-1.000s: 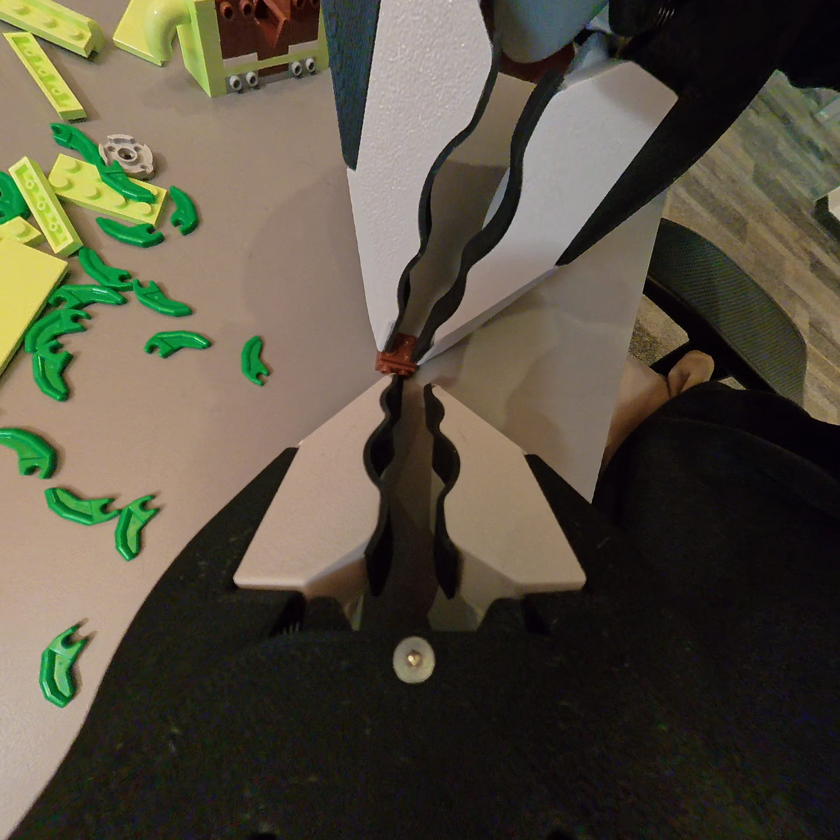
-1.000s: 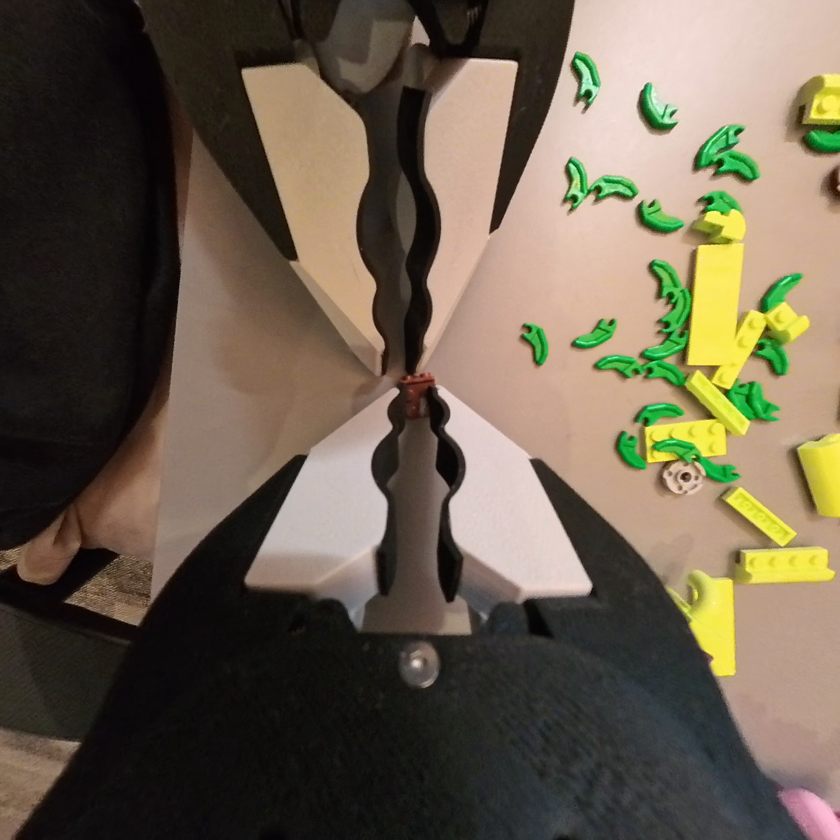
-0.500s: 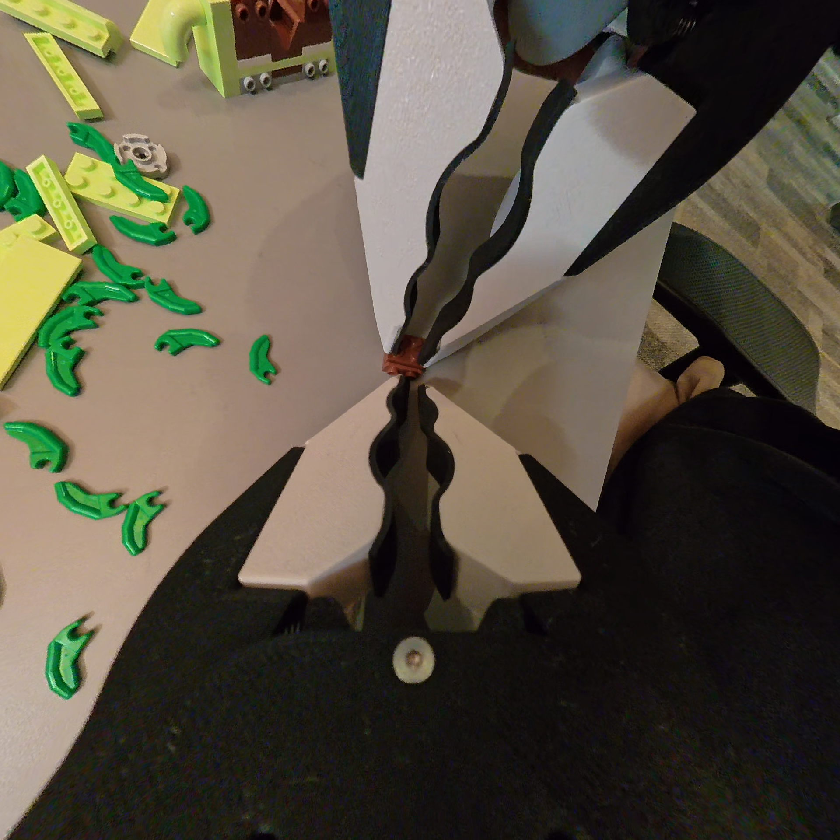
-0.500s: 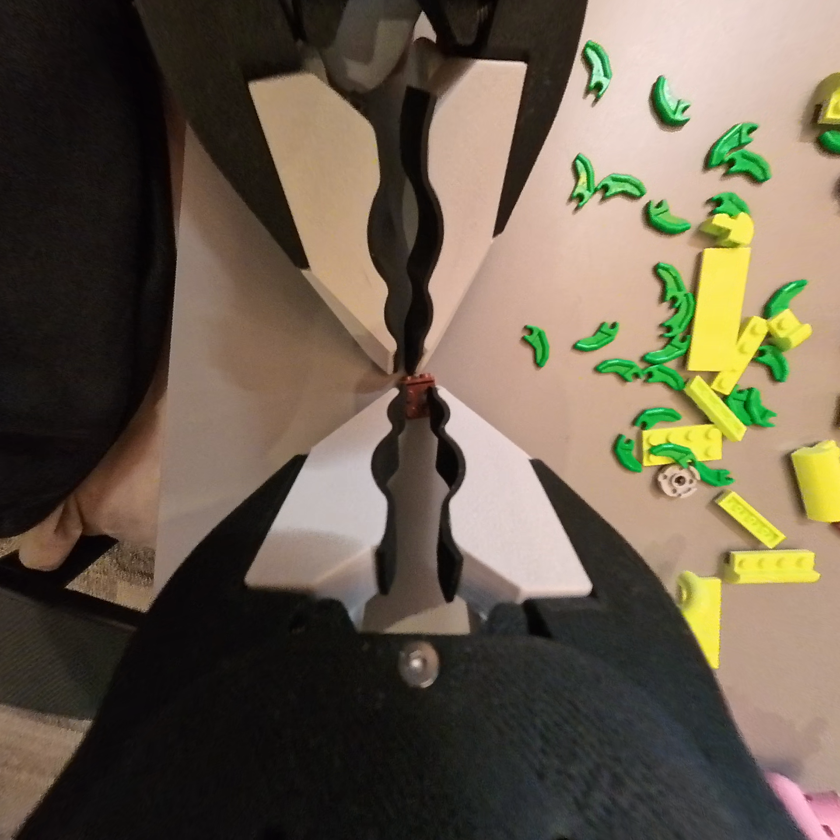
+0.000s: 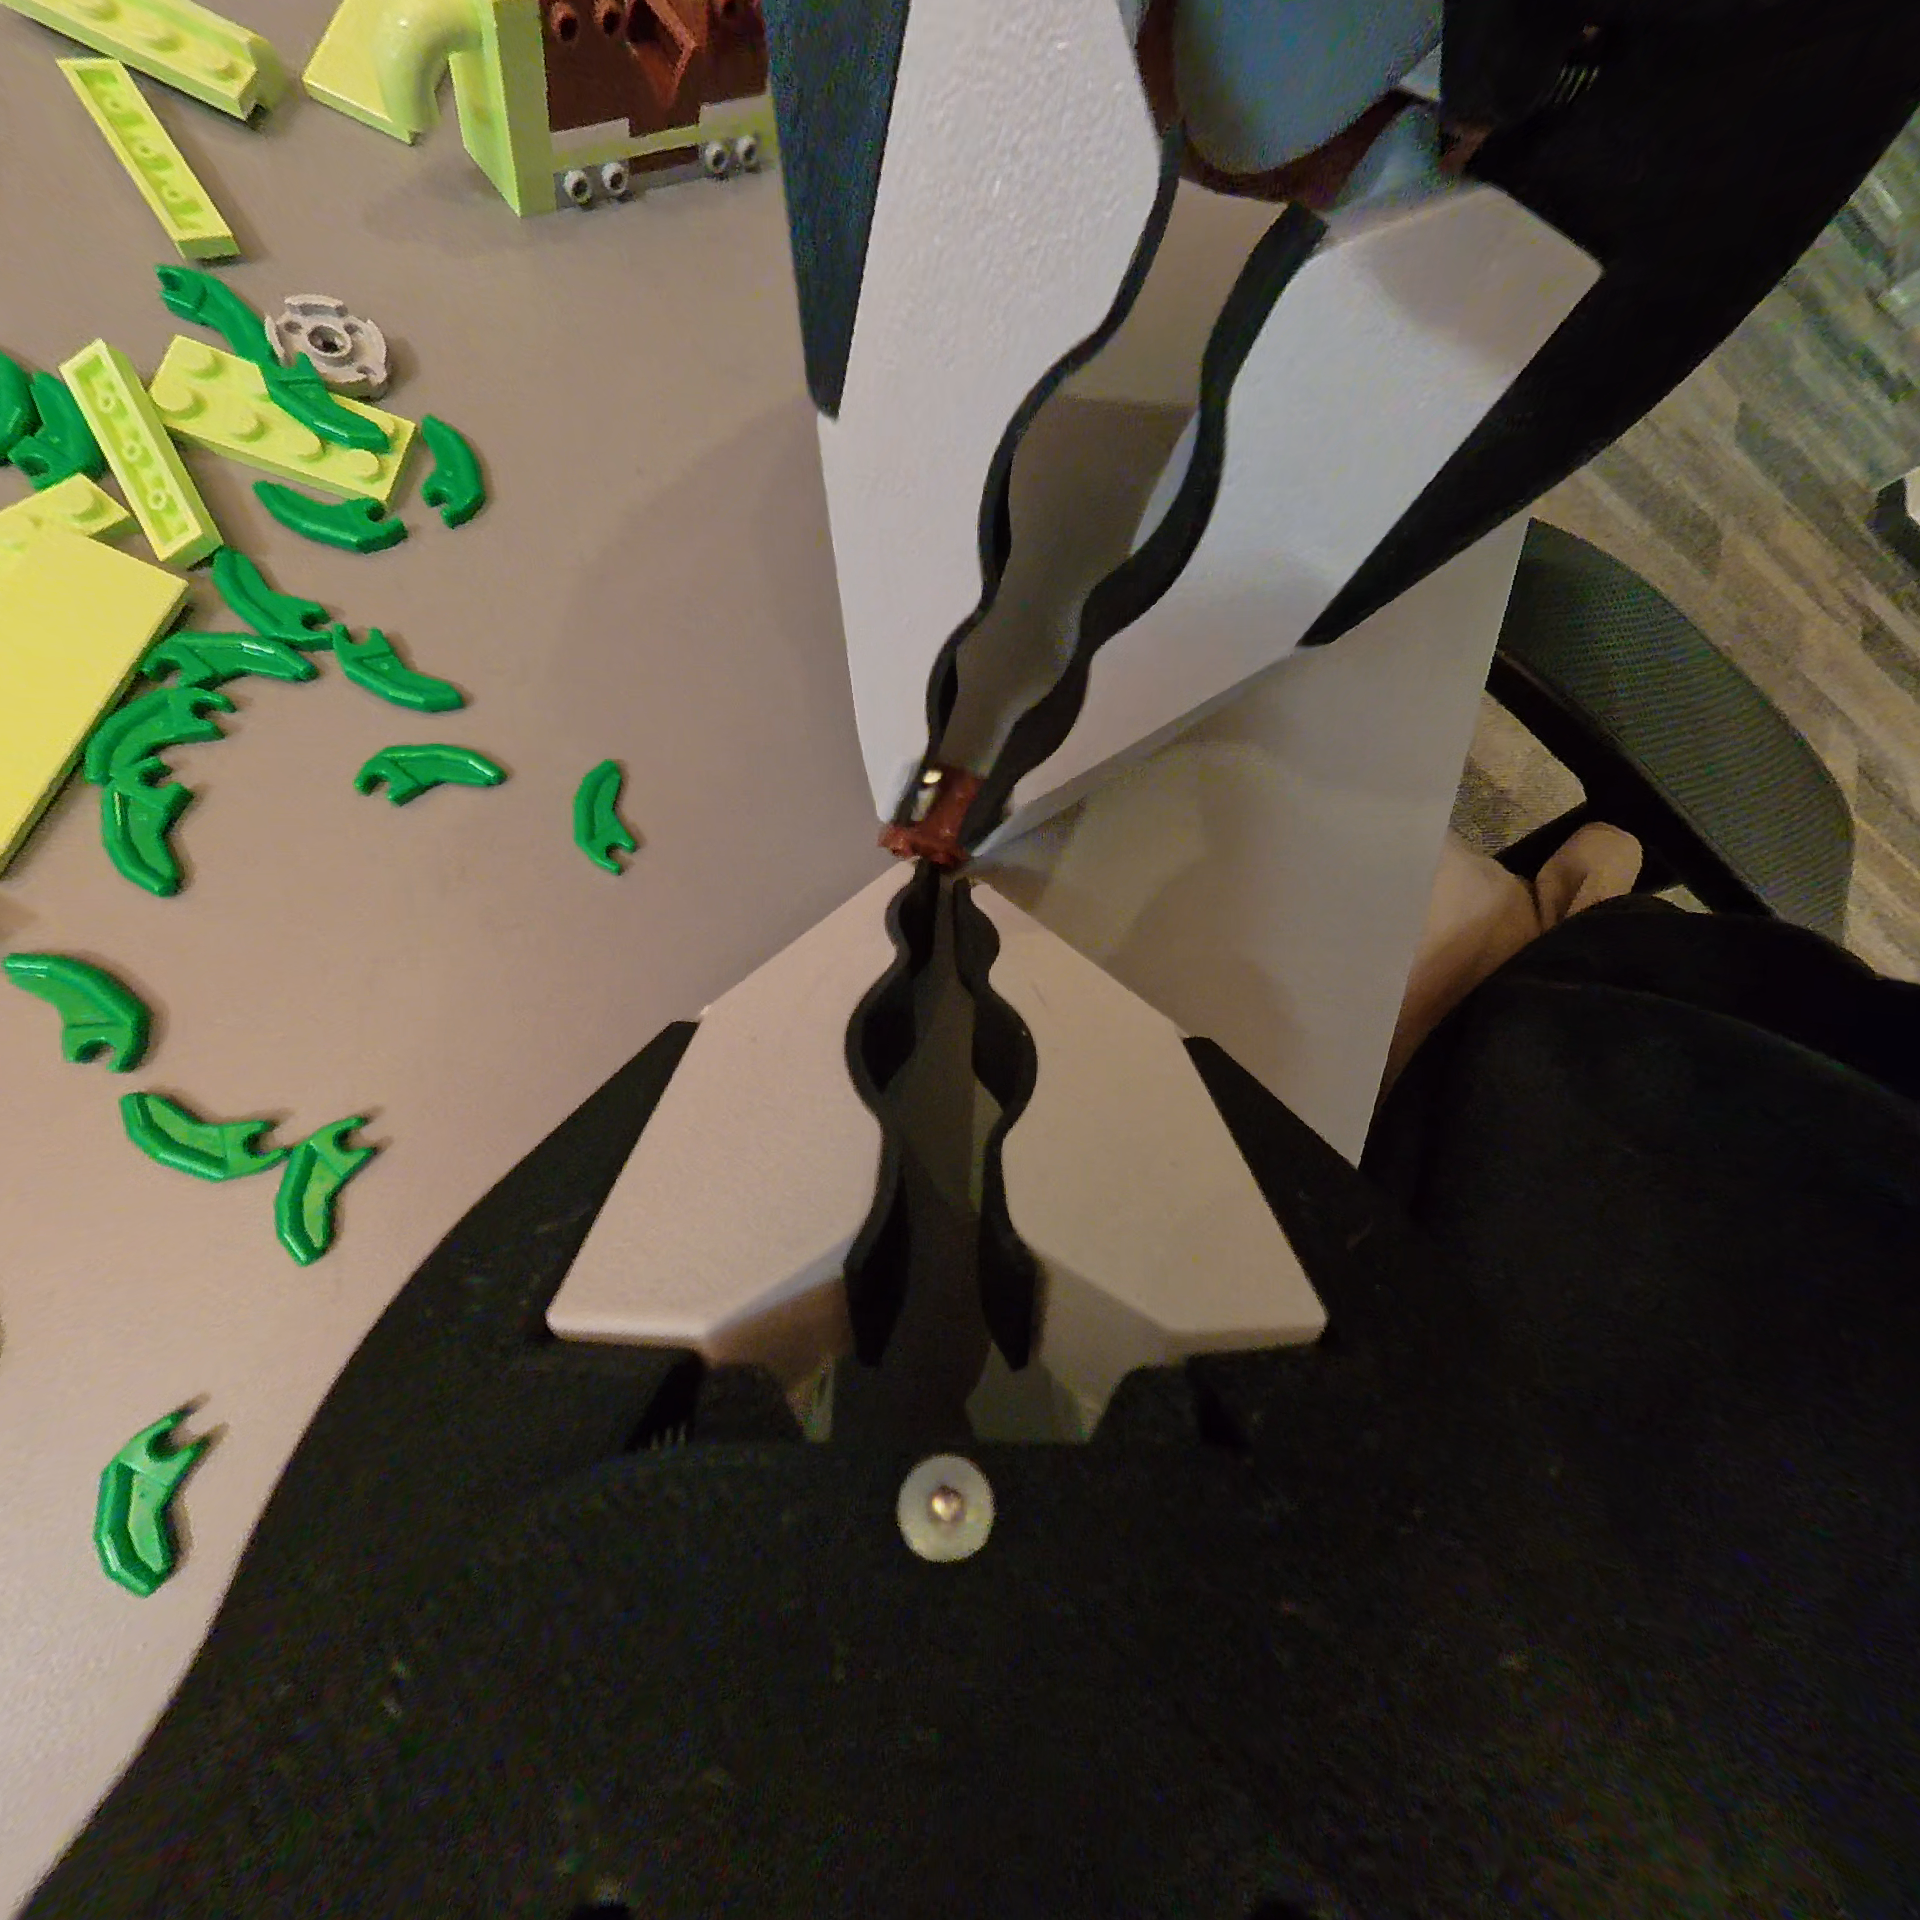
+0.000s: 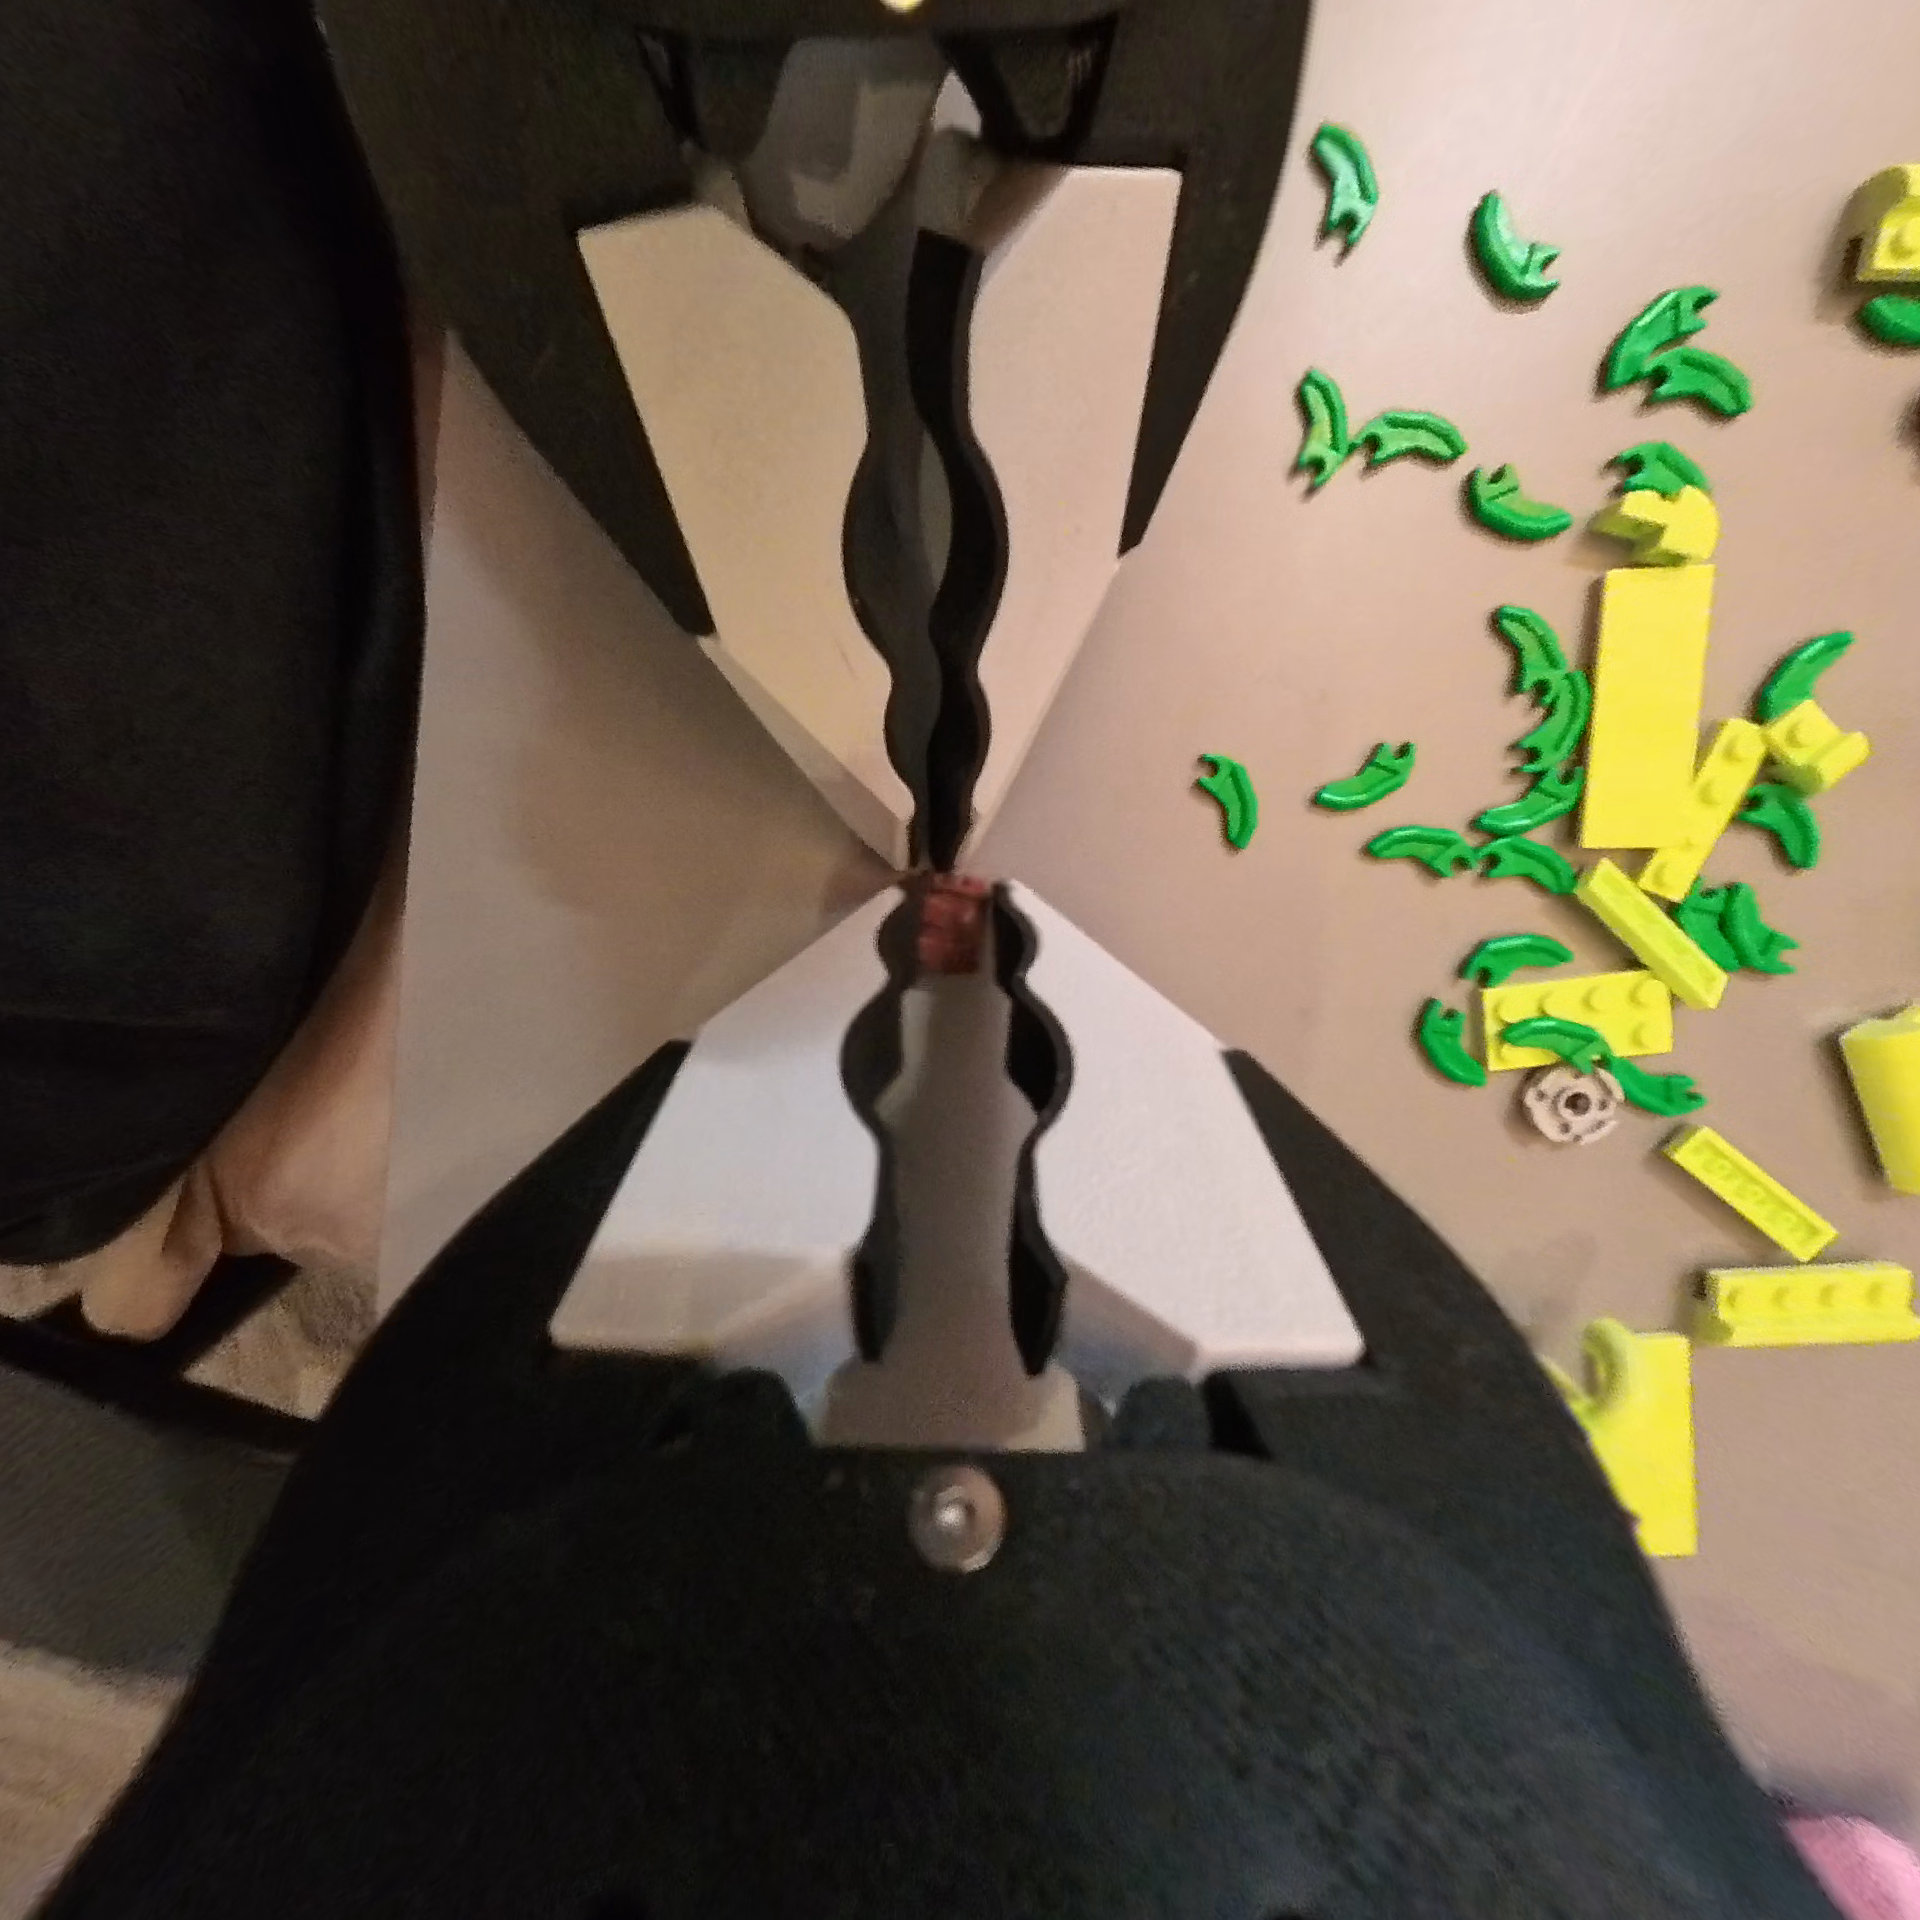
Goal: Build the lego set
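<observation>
Two grippers meet tip to tip above the grey table (image 5: 644, 343), a tiny part between them.

Left gripper (image 5: 935, 883) has its jaws pressed nearly together, empty, its tips touching the small reddish-brown lego piece (image 6: 951, 920); right gripper (image 6: 951, 925) pinches that piece at its tips. For a clean handover, I judge the left should clamp squarely before the right lets go.

Grey-brown table (image 5: 644, 436): scattered green curved pieces (image 5: 428, 771), lime plates (image 5: 281, 426), grey round piece (image 5: 328, 341).
</observation>
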Available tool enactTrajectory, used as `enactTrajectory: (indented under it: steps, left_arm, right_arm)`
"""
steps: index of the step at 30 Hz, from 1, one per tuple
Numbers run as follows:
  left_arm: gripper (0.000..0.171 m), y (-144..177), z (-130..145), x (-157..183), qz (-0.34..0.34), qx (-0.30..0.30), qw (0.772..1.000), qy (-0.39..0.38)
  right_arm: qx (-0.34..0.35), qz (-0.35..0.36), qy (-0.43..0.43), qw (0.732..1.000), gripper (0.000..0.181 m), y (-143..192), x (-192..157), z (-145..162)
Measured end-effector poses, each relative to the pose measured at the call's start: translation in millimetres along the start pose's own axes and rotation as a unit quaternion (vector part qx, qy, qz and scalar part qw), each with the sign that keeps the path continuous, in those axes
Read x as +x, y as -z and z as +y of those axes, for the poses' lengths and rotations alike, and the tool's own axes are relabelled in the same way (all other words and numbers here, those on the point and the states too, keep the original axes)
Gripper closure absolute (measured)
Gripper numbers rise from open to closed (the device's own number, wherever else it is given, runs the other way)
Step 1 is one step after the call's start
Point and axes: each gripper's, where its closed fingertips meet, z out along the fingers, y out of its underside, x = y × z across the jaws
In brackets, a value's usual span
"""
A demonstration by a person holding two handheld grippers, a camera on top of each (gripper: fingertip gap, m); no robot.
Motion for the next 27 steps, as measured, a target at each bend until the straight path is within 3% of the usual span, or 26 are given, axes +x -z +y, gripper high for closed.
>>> enactTrajectory:
  steps: [1, 4, 9, 18, 20, 23, 27]
  left_arm:
    - [0.17, 0.0, 0.1, 0.1, 0.002, 0.0, 1.0, 0.002]
    - [0.171, -0.1, 0.1, 0.3, 0.005, -0.001, 1.0, 0.004]
    - [0.171, -0.2, 0.1, 0.6, 0.008, -0.001, 1.0, 0.006]
    - [0.17, 0.1, 0.1, 0.9, 0.008, -0.001, 1.0, 0.004]
    - [0.17, 0.2, 0.1, 0.9, 0.008, 0.0, 1.0, 0.003]
    - [0.168, 1.4, -1.1, 0.3, 0.004, 0.005, 1.0, 0.002]
    - [0.154, 8.8, -9.0, -3.6, 0.007, 0.041, 0.999, 0.023]
  right_arm:
    - [0.017, 0.001, -0.011, 1.0, 0.158, 1.9, 0.3, -1.5]
    - [0.086, 0.006, -0.041, 0.995, 0.149, 8.8, 1.1, -9.8]
    - [0.054, 0.047, -0.029, 0.997, 0.144, -2.5, -1.6, 6.5]
    - [0.086, 0.144, -0.123, 0.978, 0.134, -1.1, 2.6, 10.7]
    - [0.096, 0.17, -0.151, 0.969, 0.139, 0.4, 6.6, 11.8]
    - [0.113, 0.189, -0.175, 0.959, 0.166, 0.5, 7.8, 11.7]
    - [0.116, 0.227, -0.169, 0.952, 0.167, 3.5, 10.5, 12.7]
